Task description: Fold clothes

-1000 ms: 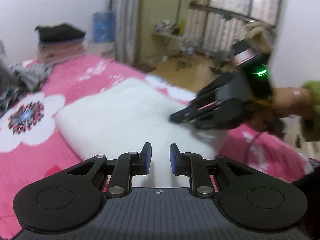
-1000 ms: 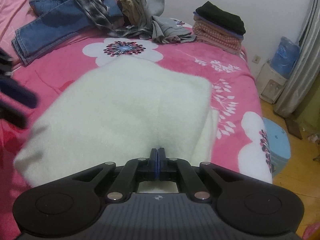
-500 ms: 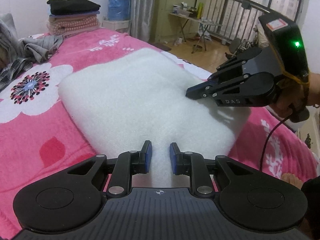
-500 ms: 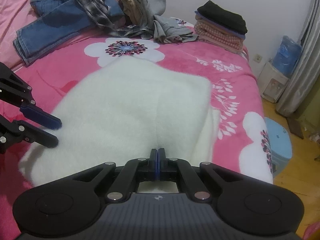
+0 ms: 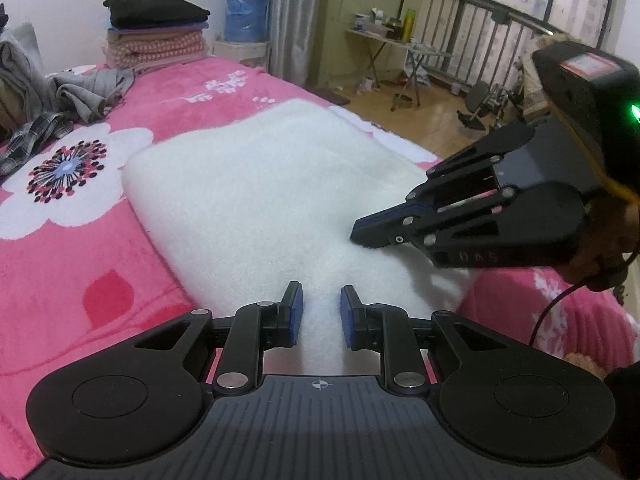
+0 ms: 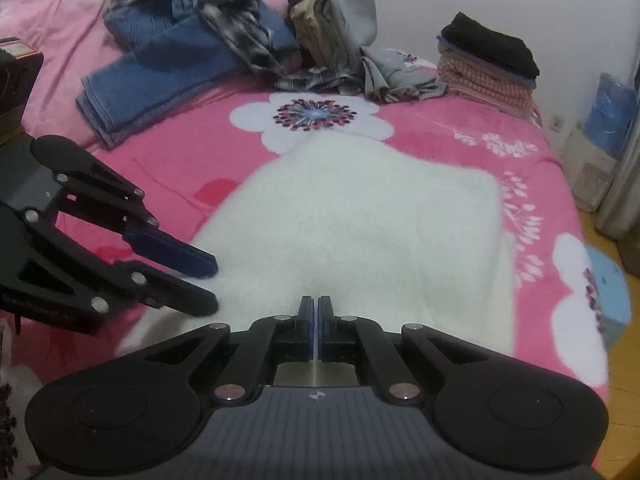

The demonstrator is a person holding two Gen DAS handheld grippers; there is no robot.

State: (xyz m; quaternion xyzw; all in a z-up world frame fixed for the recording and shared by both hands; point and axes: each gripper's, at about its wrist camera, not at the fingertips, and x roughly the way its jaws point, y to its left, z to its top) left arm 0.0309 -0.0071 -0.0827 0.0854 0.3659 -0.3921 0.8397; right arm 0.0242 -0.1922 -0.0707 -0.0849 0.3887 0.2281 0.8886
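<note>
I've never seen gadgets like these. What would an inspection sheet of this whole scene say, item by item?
Surface: pink flowered blanket covering a bed.
Job's things: white fluffy garment, folded into a rough rectangle, lying flat mid-bed.
Clutter: folded stack topped by a black item; unfolded pile with jeans, a plaid shirt and grey clothing.
Grippers: left hand-held gripper open, over the near edge of the garment; right hand-held gripper shut, tip at the garment, whether it pinches fabric cannot be told.
Cables: black cable hanging below the right hand.
Surroundings: blue water bottle, curtain, folding table, window railing, wooden floor.
</note>
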